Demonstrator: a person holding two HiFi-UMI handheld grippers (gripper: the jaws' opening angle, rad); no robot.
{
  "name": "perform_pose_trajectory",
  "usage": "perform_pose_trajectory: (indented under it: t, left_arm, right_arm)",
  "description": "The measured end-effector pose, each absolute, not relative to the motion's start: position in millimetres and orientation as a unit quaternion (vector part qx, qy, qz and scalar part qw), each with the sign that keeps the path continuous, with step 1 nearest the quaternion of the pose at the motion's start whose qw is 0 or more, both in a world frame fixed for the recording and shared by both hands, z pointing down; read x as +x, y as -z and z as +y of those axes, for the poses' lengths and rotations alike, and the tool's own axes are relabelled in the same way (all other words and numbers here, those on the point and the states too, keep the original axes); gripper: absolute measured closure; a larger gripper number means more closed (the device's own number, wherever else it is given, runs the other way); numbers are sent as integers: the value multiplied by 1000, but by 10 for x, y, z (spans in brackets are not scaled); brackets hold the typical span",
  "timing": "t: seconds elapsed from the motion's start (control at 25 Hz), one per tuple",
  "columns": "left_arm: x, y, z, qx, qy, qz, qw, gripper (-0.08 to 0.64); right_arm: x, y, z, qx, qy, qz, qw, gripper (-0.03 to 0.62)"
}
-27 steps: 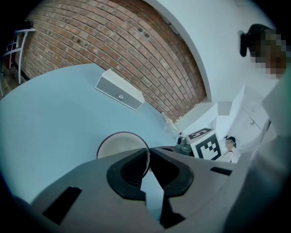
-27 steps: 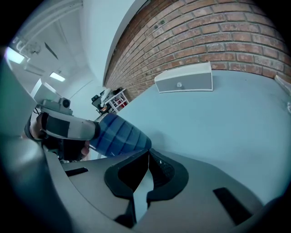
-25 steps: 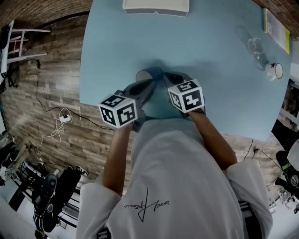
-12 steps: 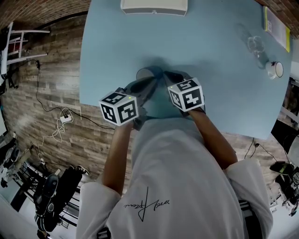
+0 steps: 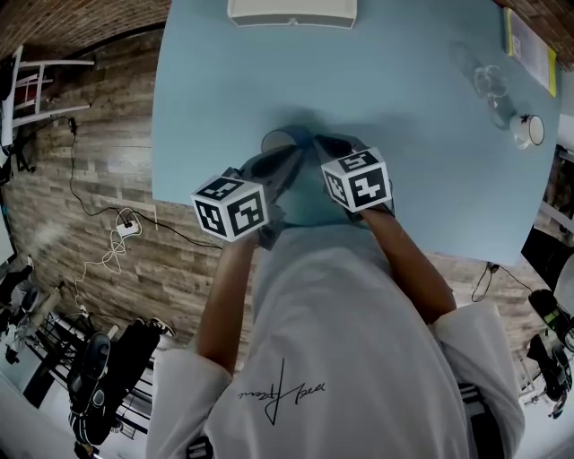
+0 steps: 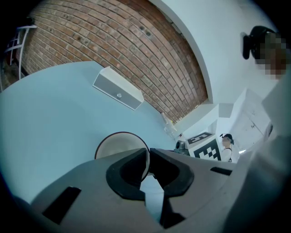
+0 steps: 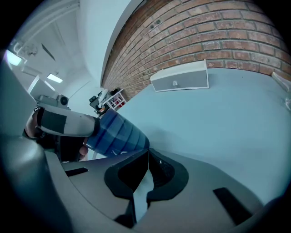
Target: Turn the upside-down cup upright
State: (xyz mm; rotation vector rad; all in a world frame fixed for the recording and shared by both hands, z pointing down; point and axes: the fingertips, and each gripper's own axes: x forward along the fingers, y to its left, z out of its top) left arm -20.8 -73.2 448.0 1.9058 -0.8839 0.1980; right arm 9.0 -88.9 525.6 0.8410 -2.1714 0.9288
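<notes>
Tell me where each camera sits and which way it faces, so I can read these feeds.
Left gripper view: rides the left gripper, looking across the table toward the brick wall and white box; its fingers pinch the cup by its rim.
Right gripper view: rides the right gripper, facing that same wall; its fingers close on the cup's other end, left gripper at left.
Head view: on the person's head, looking steeply down; shirt, forearms and both marker cubes show.
Shared: all three show the cup, table and white box.

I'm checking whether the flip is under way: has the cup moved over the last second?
No. In the head view the cup keeps the same gap to the white box at the far edge of the table, pinched by the left hand-held gripper.
</notes>
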Motion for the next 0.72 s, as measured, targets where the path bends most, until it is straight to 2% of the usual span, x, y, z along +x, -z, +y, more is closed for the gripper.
perform_pose_trajectory:
  t: [0.72]
  left_arm:
    - [-198,-4438,-800,786,-74,-369,489,535]
  right_arm:
    - [148,-5274,-901,324,-348,-820,317,571]
